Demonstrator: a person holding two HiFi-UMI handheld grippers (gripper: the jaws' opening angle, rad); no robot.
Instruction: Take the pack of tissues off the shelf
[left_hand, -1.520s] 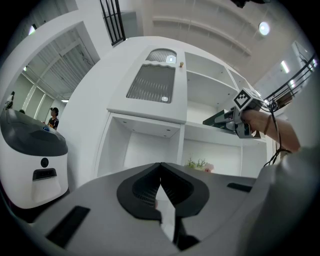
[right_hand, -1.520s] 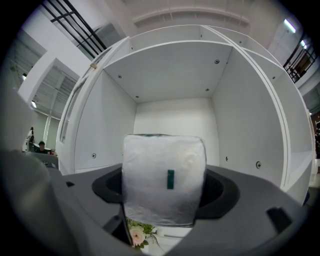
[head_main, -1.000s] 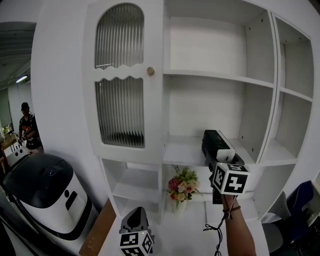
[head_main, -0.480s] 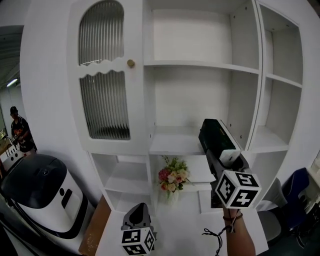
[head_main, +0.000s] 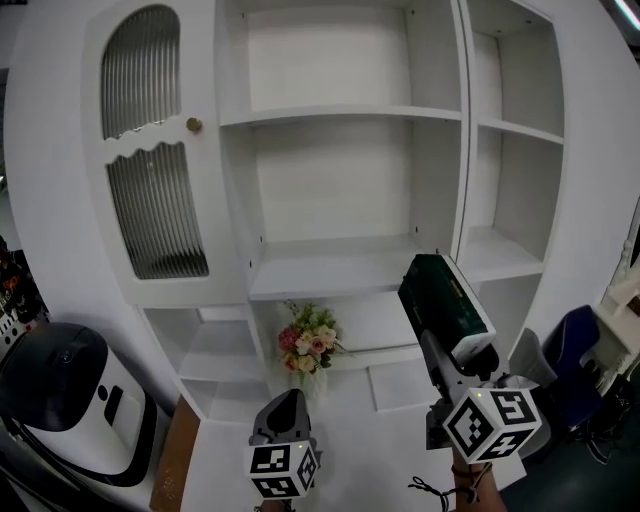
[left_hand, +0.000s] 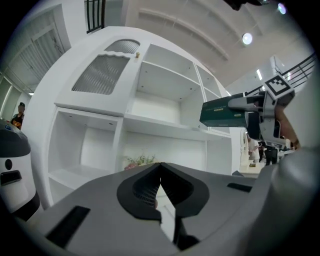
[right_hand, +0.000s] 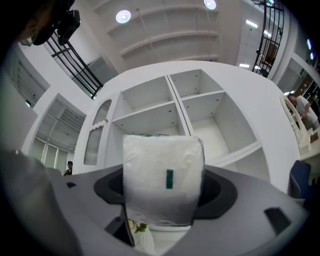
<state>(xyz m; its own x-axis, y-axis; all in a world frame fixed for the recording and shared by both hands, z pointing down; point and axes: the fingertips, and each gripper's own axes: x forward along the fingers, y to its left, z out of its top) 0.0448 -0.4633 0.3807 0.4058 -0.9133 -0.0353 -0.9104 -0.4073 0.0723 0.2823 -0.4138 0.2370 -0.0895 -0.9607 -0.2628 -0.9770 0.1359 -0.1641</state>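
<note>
The pack of tissues (head_main: 445, 307) is dark green with a white end; in the right gripper view the pack (right_hand: 163, 179) fills the space between the jaws. My right gripper (head_main: 452, 345) is shut on it and holds it in the air in front of the white shelf unit (head_main: 340, 270), off the shelf boards. From the left gripper view the pack (left_hand: 222, 113) shows at the upper right, held sideways. My left gripper (head_main: 287, 412) hangs low in the middle, its jaws closed together with nothing between them.
A small bunch of flowers (head_main: 308, 342) stands on a lower shelf board. A cabinet door with ribbed glass (head_main: 150, 160) and a round knob is at the left. A black-and-white appliance (head_main: 65, 400) sits at the lower left. A blue chair (head_main: 565, 365) is at the right.
My right gripper has drawn the pack back and down, away from the shelf. The view has swung so the shelf unit sits further left. The left gripper stays low.
</note>
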